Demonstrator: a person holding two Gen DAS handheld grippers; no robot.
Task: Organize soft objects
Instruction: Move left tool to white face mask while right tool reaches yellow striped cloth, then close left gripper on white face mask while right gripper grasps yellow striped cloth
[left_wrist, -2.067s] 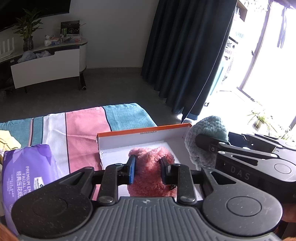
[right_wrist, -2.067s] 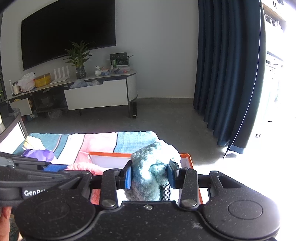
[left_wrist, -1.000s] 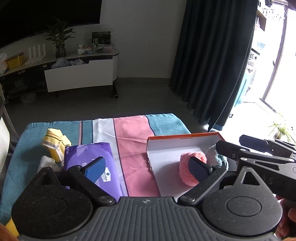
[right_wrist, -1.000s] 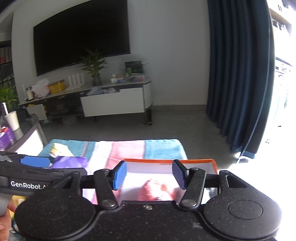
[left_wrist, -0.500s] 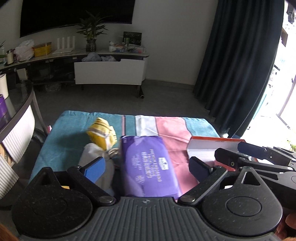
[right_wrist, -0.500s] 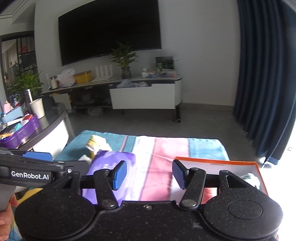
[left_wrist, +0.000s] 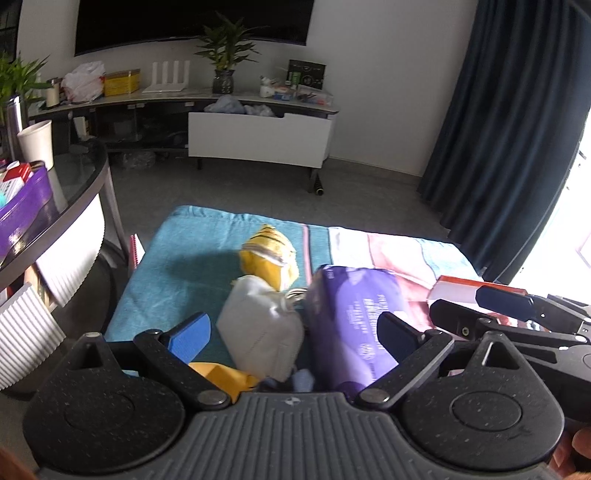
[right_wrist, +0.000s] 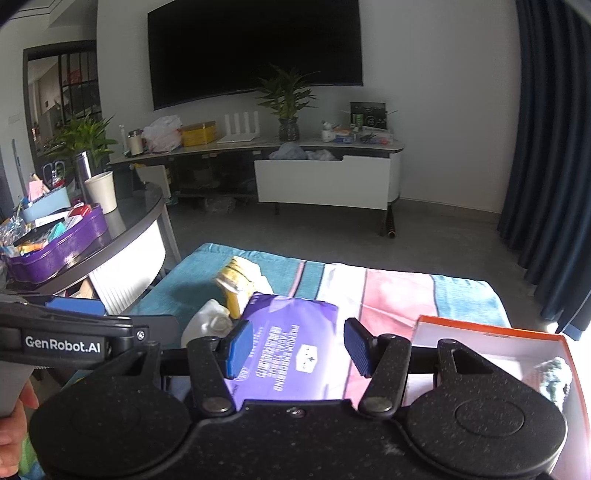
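My left gripper (left_wrist: 293, 338) is open and empty above a white soft pouch (left_wrist: 260, 325) and a purple tissue pack (left_wrist: 351, 314). A yellow striped soft toy (left_wrist: 267, 258) lies behind them on the striped cloth (left_wrist: 192, 258). My right gripper (right_wrist: 297, 347) is open and empty above the purple tissue pack (right_wrist: 291, 354). The orange-rimmed white box (right_wrist: 491, 339) sits at the right, with the light blue fluffy item (right_wrist: 554, 376) in it. The yellow toy (right_wrist: 236, 280) and white pouch (right_wrist: 207, 325) lie left of the pack.
A curved glass table (right_wrist: 122, 236) with a purple tray (right_wrist: 55, 247) and a white cup (right_wrist: 101, 192) stands at the left. A TV console (right_wrist: 325, 177) lines the far wall. Dark blue curtains (left_wrist: 509, 110) hang at the right.
Both grippers let go of the pink and blue fluffy items in the box, opened, and swung left to hang over the tissue pack and pouch.
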